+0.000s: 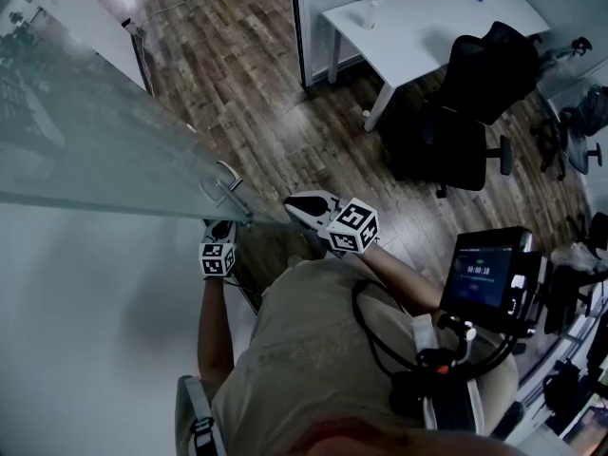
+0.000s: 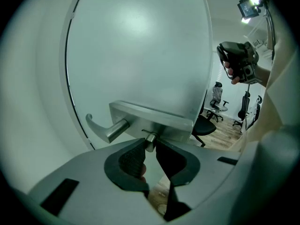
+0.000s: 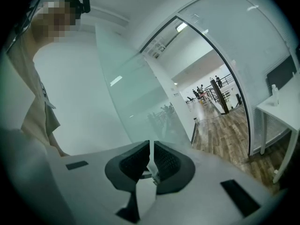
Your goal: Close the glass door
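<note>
The frosted glass door point(image 1: 95, 141) runs from the upper left to the middle of the head view, with its metal lever handle point(image 1: 228, 190) at the free edge. My left gripper point(image 1: 223, 226) reaches up to that handle from below. In the left gripper view its jaws are shut on the short metal stem point(image 2: 150, 140) of the handle, under the lock plate point(image 2: 154, 118), and the far lever point(image 2: 105, 128) sticks out to the left. My right gripper point(image 1: 294, 203) hovers just right of the door edge, touching nothing. Its jaws point(image 3: 151, 146) are shut and hold nothing.
A white desk point(image 1: 427, 17) and a black office chair point(image 1: 465, 103) stand to the right on the wooden floor point(image 1: 256, 74). A small screen point(image 1: 489, 274) hangs on the person's chest rig. A dark door frame point(image 1: 296, 27) stands at the top centre.
</note>
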